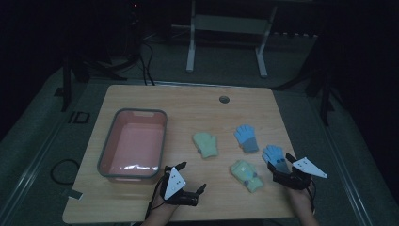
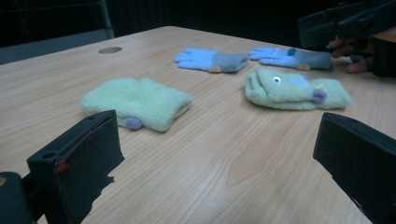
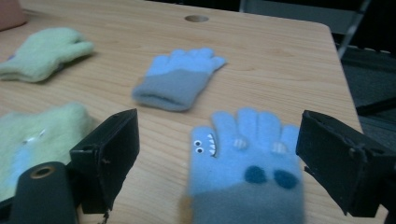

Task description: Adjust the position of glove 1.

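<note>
While both grippers gape empty, lower the right gripper squarely over the near blue glove's grey cuff, then squeeze

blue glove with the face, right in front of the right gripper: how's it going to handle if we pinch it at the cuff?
The blue glove with the face looks like soft knit lying flat, so it will probably droop from the cuff. It seems light and unlikely to roll. The right gripper has its jaws open on either side of it, and the fabric may bunch on the wooden table if pushed.
</note>
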Available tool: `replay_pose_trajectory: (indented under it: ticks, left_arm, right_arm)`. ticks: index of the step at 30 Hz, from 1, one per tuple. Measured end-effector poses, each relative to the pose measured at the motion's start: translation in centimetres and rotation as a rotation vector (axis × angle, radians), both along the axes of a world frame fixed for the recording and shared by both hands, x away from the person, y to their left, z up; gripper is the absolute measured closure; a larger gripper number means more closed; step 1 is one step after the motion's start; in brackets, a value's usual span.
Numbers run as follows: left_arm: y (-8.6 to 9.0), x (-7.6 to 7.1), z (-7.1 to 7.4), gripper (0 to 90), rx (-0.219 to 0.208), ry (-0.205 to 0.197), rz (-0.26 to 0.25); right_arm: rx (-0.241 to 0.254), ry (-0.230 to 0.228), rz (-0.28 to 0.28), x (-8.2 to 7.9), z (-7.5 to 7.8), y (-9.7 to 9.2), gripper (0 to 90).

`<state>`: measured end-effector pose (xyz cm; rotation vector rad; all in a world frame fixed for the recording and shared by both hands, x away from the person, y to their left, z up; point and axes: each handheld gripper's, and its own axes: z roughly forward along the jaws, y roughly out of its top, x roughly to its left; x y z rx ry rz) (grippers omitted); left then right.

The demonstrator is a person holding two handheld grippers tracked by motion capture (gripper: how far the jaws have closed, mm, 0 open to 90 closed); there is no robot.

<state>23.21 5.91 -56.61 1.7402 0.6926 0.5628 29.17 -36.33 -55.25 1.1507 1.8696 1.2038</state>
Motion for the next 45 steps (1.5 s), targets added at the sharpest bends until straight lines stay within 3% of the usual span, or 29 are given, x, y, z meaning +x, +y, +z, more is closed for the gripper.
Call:
replay_pose_trajectory:
  ticks: [7, 13, 16, 18, 23, 25, 30, 35, 45]
  left_arm:
    - [0.0, -0.1, 0.0, 1.3, 0.0, -0.009, 0.005]
    - [0.3, -0.2, -0.1, 1.2, -0.029, -0.017, 0.007]
    - [0.2, -0.1, 0.0, 1.3, -0.021, -0.007, 0.004]
    - [0.2, -0.2, -0.1, 1.2, -0.026, -0.012, 0.009]
    - [0.3, -0.1, -0.1, 1.3, -0.041, -0.012, 0.012]
    - [0.3, -0.2, -0.1, 1.3, -0.036, -0.014, 0.004]
    - [0.3, -0.2, -0.1, 1.2, -0.035, -0.022, 0.002]
    - [0.3, -0.3, -0.1, 1.3, -0.034, -0.024, 0.003]
    - [0.1, -0.3, -0.1, 1.3, -0.03, -0.021, 0.008]
  right_arm:
    - [-0.003, 0.002, -0.005, -0.1, 0.0, -0.1, 13.4]
    - [-0.005, 0.042, -0.021, 0.1, 0.0, -0.1, 13.4]
    - [-0.02, 0.052, 0.013, 0.0, 0.2, 0.1, 12.7]
    - [-0.005, 0.066, 0.023, -0.2, 0.6, 0.0, 12.5]
    - [-0.02, 0.141, -0.001, -0.7, 2.1, 0.2, 13.7]
    - [-0.035, 0.208, -0.006, -0.7, 2.6, 0.3, 14.0]
    - [-0.035, 0.257, -0.006, -0.4, 3.6, 1.0, 12.8]
    - [-0.027, 0.274, 0.05, -0.4, 4.8, 2.4, 11.2]
    - [-0.039, 0.231, 0.132, 0.5, 7.5, 5.1, 11.2]
